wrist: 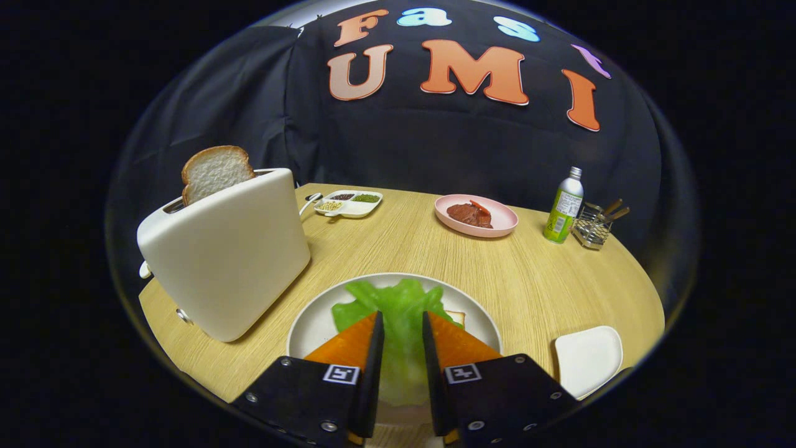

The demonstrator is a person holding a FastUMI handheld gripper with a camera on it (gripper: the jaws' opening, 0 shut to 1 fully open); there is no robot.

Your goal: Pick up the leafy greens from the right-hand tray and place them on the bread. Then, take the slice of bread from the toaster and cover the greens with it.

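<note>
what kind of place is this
Probably a staged kitchen table in a recording booth: a toaster holding a bread slice, a white plate, and dark cloth wall behind. The hand-held gripper grips leafy greens over the plate.

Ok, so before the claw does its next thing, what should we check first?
1. Leafy greens over the white plate: ok, they lie between the claw fingers.
2. Greens on the bottom bread: cannot tell, just a corner of bread peeks out beside them.
3. Claw grip: cannot tell, the fingers stand close on either side of the greens, but pressing isn't clear.
4. Bread slice in the toaster: ok, it sticks up from the slot, easy to grab.
5. Small white tray to the right: ok, nothing lies on it.
6. Path to the toaster: ok, it stands just beside the plate.
</note>
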